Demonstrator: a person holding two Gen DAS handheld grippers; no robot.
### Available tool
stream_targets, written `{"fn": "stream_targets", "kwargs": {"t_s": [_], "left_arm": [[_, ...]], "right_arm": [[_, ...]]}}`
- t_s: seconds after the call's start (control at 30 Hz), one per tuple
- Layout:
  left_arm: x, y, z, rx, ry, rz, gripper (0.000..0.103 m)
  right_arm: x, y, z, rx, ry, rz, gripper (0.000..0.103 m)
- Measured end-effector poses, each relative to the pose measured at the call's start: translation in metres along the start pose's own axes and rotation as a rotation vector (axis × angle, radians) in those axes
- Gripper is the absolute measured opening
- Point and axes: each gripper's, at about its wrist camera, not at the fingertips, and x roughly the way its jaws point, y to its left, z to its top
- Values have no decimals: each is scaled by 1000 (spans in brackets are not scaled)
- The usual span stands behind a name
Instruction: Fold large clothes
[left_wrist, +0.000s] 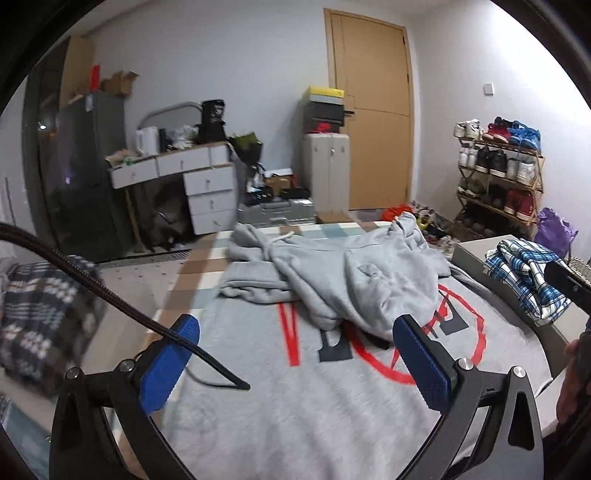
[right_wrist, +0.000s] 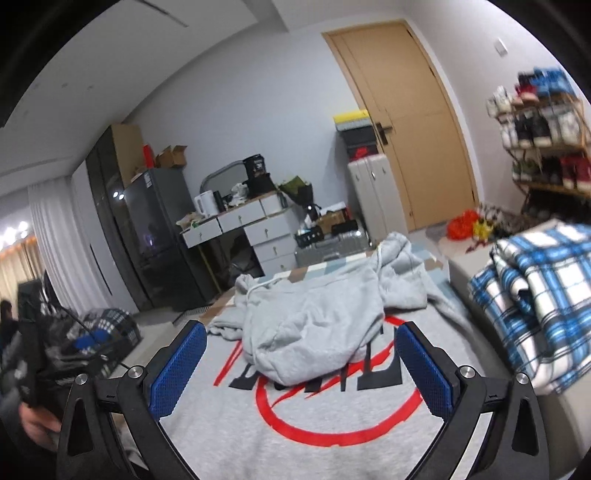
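Note:
A large grey hoodie (left_wrist: 314, 398) with a red and dark print lies spread on the bed, its hood and sleeves bunched over the chest at the far end (left_wrist: 332, 280). My left gripper (left_wrist: 295, 328) hangs open above the near part of the hoodie, nothing between its blue pads (left_wrist: 424, 365). In the right wrist view the same hoodie (right_wrist: 314, 435) fills the bottom, with the crumpled upper part (right_wrist: 314, 332) lying on the print. My right gripper (right_wrist: 299, 336) stands wide open above it, holding nothing.
A folded blue plaid garment (left_wrist: 528, 273) (right_wrist: 535, 302) rests on a grey box at the bed's right side. A black cable (left_wrist: 110, 295) crosses the left gripper. Beyond the bed stand a white desk (left_wrist: 207, 184), a wooden door (left_wrist: 373, 122) and a shoe rack (left_wrist: 498, 173). A hand (left_wrist: 572, 384) shows at right.

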Motion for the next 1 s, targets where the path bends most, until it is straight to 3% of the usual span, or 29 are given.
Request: {"fn": "stream_targets", "kwargs": {"t_s": [0.17, 0.33, 0.5, 0.7, 0.77, 0.83, 1.0], "left_arm": [[-44, 16, 3, -52, -68, 38, 102], [-91, 34, 11, -86, -193, 93, 102], [-88, 55, 3, -131, -181, 189, 102], [-22, 89, -23, -186, 3, 363, 102], [12, 102, -30, -212, 108, 339, 102], [36, 105, -35, -207, 164, 290, 102], [65, 104, -46, -187, 243, 220, 102]], "right_arm": [[-13, 8, -8, -60, -14, -13, 103], [-22, -6, -11, -14, -28, -22, 103], [-20, -24, -10, 62, -6, -41, 103], [-17, -35, -11, 109, 19, -39, 103], [-17, -33, -11, 98, 19, -36, 103], [-17, -29, -12, 81, 25, -32, 103], [-14, -14, -13, 29, 36, -8, 103]]}}
